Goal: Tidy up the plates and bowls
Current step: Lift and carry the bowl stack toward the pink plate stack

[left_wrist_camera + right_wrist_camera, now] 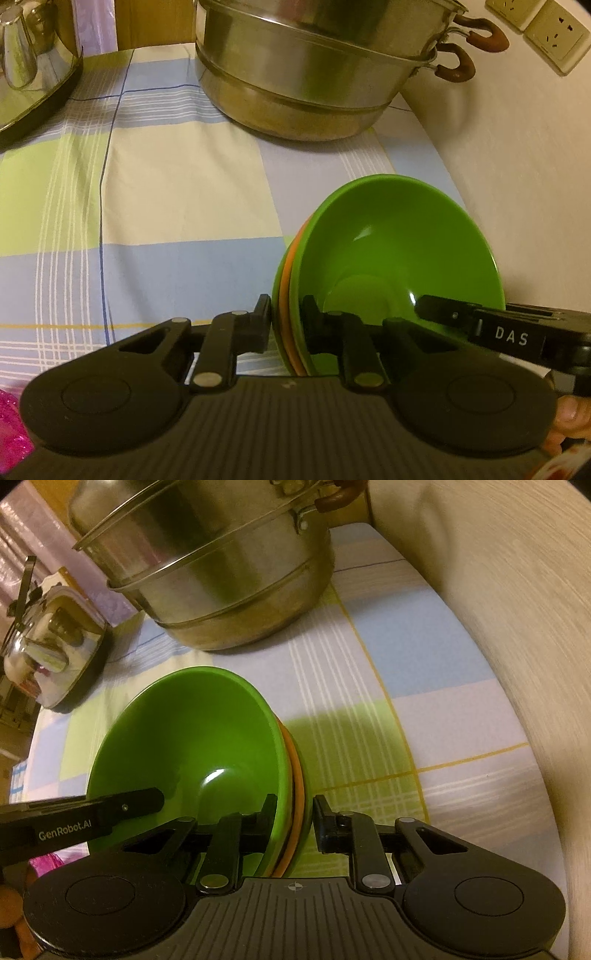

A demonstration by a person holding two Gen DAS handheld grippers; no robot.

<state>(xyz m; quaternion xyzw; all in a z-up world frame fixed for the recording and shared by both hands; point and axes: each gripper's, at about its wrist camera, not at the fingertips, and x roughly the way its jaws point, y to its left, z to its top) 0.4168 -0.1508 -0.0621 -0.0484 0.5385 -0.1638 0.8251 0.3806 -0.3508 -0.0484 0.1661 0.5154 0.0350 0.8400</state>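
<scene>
A stack of nested bowls, green (pixel 399 251) inside, orange (pixel 286 306) in the middle and green outside, is held above the checked cloth. My left gripper (pixel 288 325) is shut on the near rim of the stack. My right gripper (pixel 293 821) is shut on the opposite rim of the same stack (pixel 192 738). Each gripper shows in the other's view: the right one (pixel 498 328) reaches in from the right, the left one (pixel 74 819) from the left.
A large steel steamer pot (pixel 306 74) with brown handles stands at the back of the checked tablecloth (pixel 166 203). A shiny kettle (pixel 33 62) stands at the back left. A wall (pixel 517 184) with sockets runs along the right. Something pink (pixel 11 424) lies at the near left.
</scene>
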